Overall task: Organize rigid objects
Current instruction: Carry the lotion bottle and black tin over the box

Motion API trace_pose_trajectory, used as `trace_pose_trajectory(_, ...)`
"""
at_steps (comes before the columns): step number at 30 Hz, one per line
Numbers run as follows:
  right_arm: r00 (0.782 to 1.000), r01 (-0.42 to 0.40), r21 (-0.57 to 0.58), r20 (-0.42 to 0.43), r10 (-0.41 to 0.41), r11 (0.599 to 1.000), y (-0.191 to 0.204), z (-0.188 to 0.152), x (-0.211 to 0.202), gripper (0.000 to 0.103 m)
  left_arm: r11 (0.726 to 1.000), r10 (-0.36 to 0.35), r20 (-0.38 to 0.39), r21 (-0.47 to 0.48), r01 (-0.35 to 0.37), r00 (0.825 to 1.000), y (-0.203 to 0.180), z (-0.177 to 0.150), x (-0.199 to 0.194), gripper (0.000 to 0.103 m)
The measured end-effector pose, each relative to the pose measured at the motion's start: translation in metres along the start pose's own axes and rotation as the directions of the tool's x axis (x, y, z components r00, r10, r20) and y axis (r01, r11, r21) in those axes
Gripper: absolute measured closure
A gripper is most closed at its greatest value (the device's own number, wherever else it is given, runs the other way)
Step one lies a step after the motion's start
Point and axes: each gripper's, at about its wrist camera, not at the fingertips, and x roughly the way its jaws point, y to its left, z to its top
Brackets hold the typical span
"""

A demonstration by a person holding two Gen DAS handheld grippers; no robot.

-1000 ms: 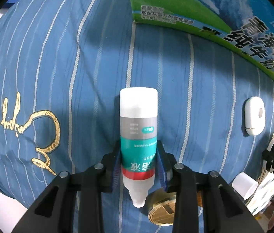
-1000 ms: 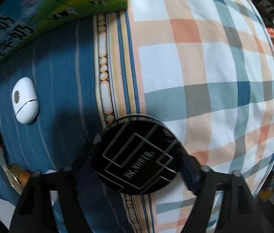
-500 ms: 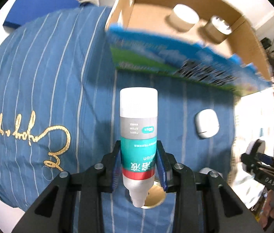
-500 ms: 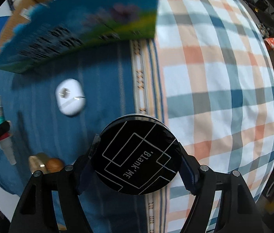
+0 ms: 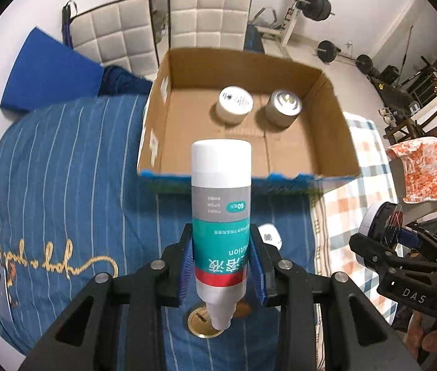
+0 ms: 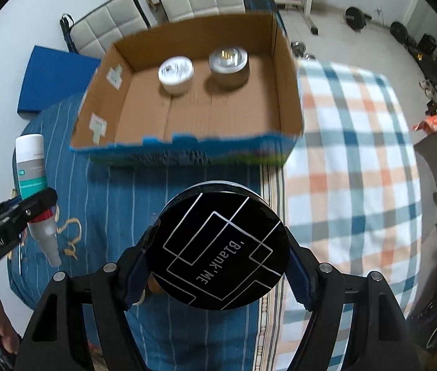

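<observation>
Left tongs (image 5: 221, 262) clamped on a bottle (image 5: 221, 216), blue pads pressing its lower teal label; white cap points away, nozzle toward the camera. Bottle hangs in the air above the blue striped sheet (image 5: 63, 170), its cap overlapping the near edge of the box (image 5: 156, 123) in the left wrist view.

Below the nozzle, a gold round lid (image 5: 200, 324) lies on the sheet. A white mouse (image 5: 269, 233) lies just right of the bottle, near the sheet's right border.

Box open-topped, near wall blue-printed. Two jars, one white (image 5: 234, 105) and one silver (image 5: 283, 108), stand side by side toward the far wall; the box floor in front of them is bare cardboard.

Right tongs (image 6: 220, 253) clamped on a black disc (image 6: 220, 252) with white line print, held above the seam between the sheet and the plaid cloth (image 6: 357, 170). Plaid area right of the box is open.
</observation>
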Motion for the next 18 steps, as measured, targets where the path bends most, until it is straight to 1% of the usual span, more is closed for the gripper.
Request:
trace_pose_trajectory(4,0.999,0.011,0.001,0.036,-0.011,1.000,0.003,0.014,-0.014,0.026,1.000,-0.016,0.027,0.012,0.015,1.000,-0.002,0.012,-0.005,0.074)
trace_pose_trajectory(8,0.998,0.006,-0.003,0.055,-0.006,1.000,0.006,0.024,-0.024,0.026,0.999,-0.038,0.040,0.016,0.037,0.998,-0.003,0.024,-0.003,0.074)
trace_pose_trajectory(14,0.998,-0.018,-0.007,0.061,0.018,1.000,0.010,0.041,-0.025,0.026,0.998,-0.055,0.053,0.036,0.053,0.997,-0.013,0.045,0.002,0.074)
trace_pose_trajectory(18,0.997,-0.038,0.012,0.064,0.037,0.999,0.005,0.065,-0.020,0.026,0.998,-0.064,0.037,0.025,0.063,0.997,-0.011,0.069,0.015,0.074)
